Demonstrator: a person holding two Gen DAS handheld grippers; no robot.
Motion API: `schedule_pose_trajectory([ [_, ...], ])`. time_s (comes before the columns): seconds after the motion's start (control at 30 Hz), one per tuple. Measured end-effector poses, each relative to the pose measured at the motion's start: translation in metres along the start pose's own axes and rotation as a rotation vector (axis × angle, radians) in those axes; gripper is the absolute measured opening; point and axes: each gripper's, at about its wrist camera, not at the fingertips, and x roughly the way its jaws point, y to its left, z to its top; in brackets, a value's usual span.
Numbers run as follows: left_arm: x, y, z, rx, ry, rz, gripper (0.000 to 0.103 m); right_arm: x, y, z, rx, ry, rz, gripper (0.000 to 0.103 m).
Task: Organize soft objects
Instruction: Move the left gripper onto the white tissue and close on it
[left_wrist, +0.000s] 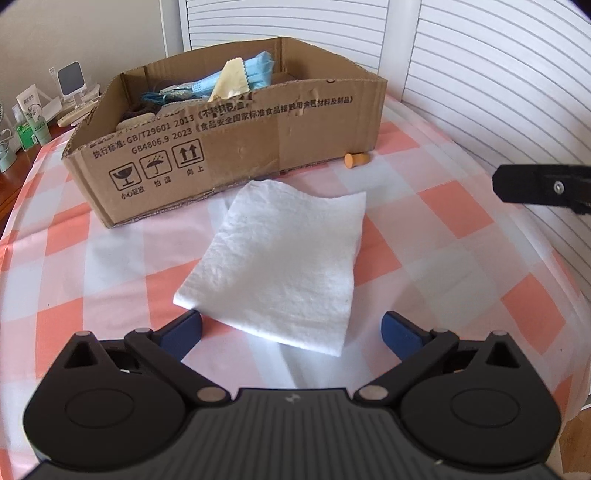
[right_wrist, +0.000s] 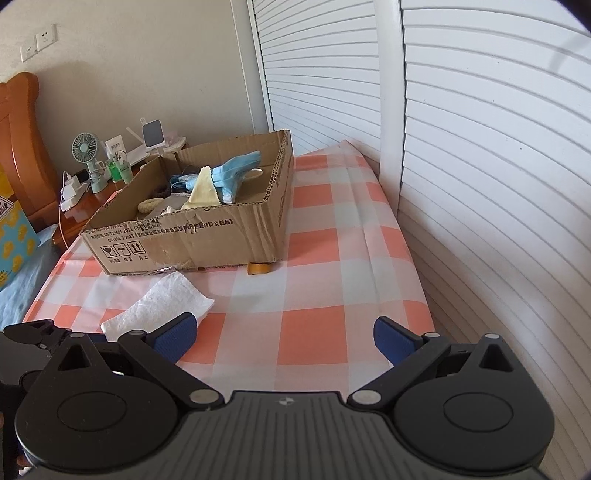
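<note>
Left gripper (left_wrist: 291, 334) wide open, empty, white tissue (left_wrist: 280, 266) lying flat just ahead between its fingers. Right gripper (right_wrist: 284, 339) wide open, empty, over the orange-and-white checked tablecloth (right_wrist: 314, 280). Cardboard box (left_wrist: 236, 147) of masks and cloths beyond the tissue. White louvered doors (right_wrist: 480, 147) right; cluttered nightstand (right_wrist: 88, 199) far left.

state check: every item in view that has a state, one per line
left gripper: open, empty, jaws either side of the tissue's near edge
right gripper: open, empty
white tissue: folded flat on the checked cloth, outside the box
cardboard box: open-topped, upright, near wall torn
blue face masks: piled in the box
yellow cloth: in the box, leaning on the masks
orange earplug: lying on its side by the box
</note>
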Motion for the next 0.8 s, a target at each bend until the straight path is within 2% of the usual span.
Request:
schedule_pose_trajectory([
  [0.23,0.021,0.001,0.028,0.002,0.004,-0.002,0.102,0.007,-0.011,-0.001,0.02,0.017,-0.008,0.103],
  [0.53,0.041,0.006,0.057,-0.049,0.013,0.009,0.102,0.018,-0.011,-0.004,0.014,0.047,-0.005,0.103],
  [0.8,0.043,0.008,0.057,-0.082,-0.006,0.059,0.102,0.019,-0.007,-0.004,-0.005,0.052,-0.007,0.103],
])
